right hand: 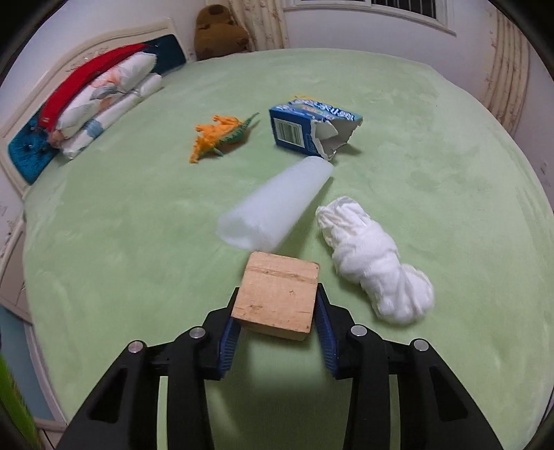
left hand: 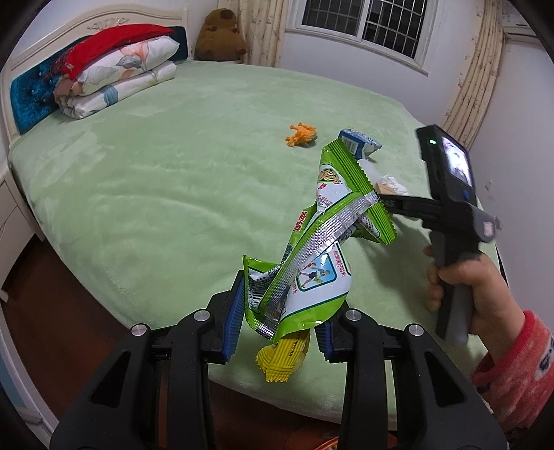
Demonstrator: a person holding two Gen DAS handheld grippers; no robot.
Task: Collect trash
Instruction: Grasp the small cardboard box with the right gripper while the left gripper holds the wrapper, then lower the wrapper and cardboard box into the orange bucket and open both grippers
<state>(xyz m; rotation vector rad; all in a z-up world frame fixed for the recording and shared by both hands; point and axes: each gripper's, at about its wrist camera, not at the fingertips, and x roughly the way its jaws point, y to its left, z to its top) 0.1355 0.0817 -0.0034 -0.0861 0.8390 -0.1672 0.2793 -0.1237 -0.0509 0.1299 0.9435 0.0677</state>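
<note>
Left wrist view: left tongs (left hand: 280, 322) hold a bundle of wrappers between their blue pads. Item one, green-and-white snack wrapper (left hand: 311, 249), crumpled, silver seam showing, printed text too distorted to read. Item two, yellow wrapper (left hand: 282, 356), mostly hidden beneath the green one. The bundle hangs above the near edge of the green bed (left hand: 173, 173).

Same view: right tongs (left hand: 384, 200), tips concealed behind the green wrapper; a hand (left hand: 474, 287) grips the handle.

Right wrist view: right tongs (right hand: 277, 315) close on a wooden block (right hand: 278, 297), its underside unseen. Ahead on the bed: translucent plastic cup (right hand: 273, 204) lying on its side, blurred; crumpled white tissue (right hand: 374, 266) just beside it; torn blue carton (right hand: 308, 128), open end ragged; orange toy dinosaur (right hand: 218, 135). Folded bedding (right hand: 104, 100) and a brown plush toy (right hand: 218, 31), partly cut off at the frame top, are at the headboard end.
</note>
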